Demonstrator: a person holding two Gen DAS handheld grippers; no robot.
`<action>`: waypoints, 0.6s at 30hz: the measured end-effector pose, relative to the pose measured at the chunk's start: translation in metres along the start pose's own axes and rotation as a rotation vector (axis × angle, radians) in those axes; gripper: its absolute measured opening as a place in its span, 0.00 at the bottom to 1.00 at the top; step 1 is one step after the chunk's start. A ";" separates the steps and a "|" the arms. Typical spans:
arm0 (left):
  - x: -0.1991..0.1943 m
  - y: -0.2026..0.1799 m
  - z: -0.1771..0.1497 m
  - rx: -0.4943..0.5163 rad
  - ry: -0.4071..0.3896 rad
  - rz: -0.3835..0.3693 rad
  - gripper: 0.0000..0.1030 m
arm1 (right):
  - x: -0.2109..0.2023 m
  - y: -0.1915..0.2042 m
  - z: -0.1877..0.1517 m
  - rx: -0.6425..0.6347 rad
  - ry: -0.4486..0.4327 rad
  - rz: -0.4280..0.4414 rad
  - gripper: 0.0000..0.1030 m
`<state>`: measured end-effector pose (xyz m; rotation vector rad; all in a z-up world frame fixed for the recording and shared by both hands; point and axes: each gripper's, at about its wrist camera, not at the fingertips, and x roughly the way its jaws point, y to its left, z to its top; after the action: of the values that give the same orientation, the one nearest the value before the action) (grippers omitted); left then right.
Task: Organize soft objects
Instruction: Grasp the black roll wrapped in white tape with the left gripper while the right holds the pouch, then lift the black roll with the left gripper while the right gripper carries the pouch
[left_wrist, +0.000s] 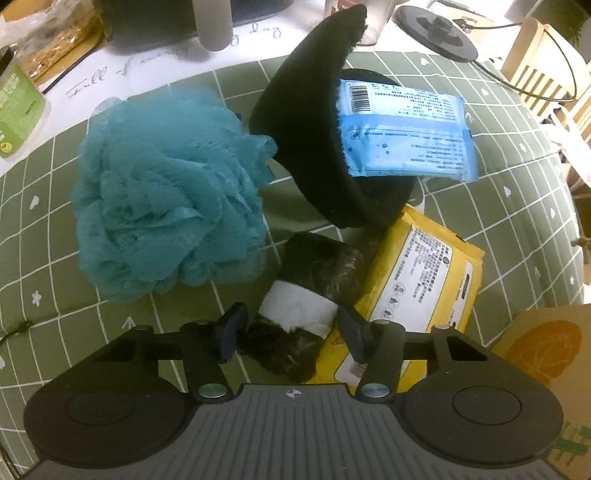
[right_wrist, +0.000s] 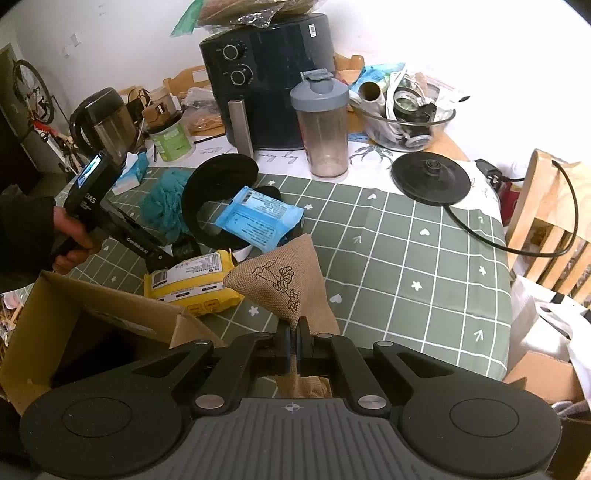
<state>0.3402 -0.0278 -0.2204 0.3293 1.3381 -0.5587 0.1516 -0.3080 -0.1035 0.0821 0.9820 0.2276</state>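
The left gripper (left_wrist: 288, 334) pointed steeply down over the green grid-patterned tablecloth (left_wrist: 498, 206). Its dark fingers (left_wrist: 231, 326) stood on either side of a black crinkled roll with a white paper band (left_wrist: 308, 301). Whether the pads already pressed on it, I could not tell: a sliver of gap seemed to show on each side. The roll lay between a fluffy teal mesh bath sponge (left_wrist: 166, 195) and a flat yellow wipes packet (left_wrist: 417, 288), its far end near a black foam pad curled upright (left_wrist: 310, 147). A light blue wipes packet (left_wrist: 402, 136) rested inside that curl, leaning against the pad.

In the right wrist view, the right gripper (right_wrist: 294, 341) had its fingers clamped together on a corner of a brown burlap pouch printed with a flower outline (right_wrist: 280, 280). The pouch rose from the jaws above the near edge of the tablecloth, just beside the yellow packet. An open brown cardboard box (right_wrist: 92, 314) stood at the near left corner, past the cloth's edge. A person's hand (right_wrist: 70, 236) in a dark sleeve held the left gripper's handle above the box.

Along the far edge of the table stood a dark air fryer (right_wrist: 266, 85), a clear shaker bottle with a grey lid (right_wrist: 325, 129), a black round kettle base (right_wrist: 430, 177) and a glass bowl of oddments (right_wrist: 406, 118).
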 end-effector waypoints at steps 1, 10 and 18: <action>0.001 -0.001 0.001 0.004 0.000 0.003 0.49 | 0.000 0.001 -0.001 0.003 0.000 -0.001 0.05; 0.009 -0.007 0.007 0.015 0.035 0.034 0.45 | -0.002 0.010 -0.001 -0.003 -0.002 -0.007 0.05; -0.013 -0.002 -0.005 -0.010 -0.005 0.057 0.44 | -0.006 0.017 0.001 -0.014 -0.005 -0.013 0.05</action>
<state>0.3337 -0.0244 -0.2088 0.3566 1.3221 -0.5045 0.1464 -0.2923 -0.0953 0.0639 0.9752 0.2220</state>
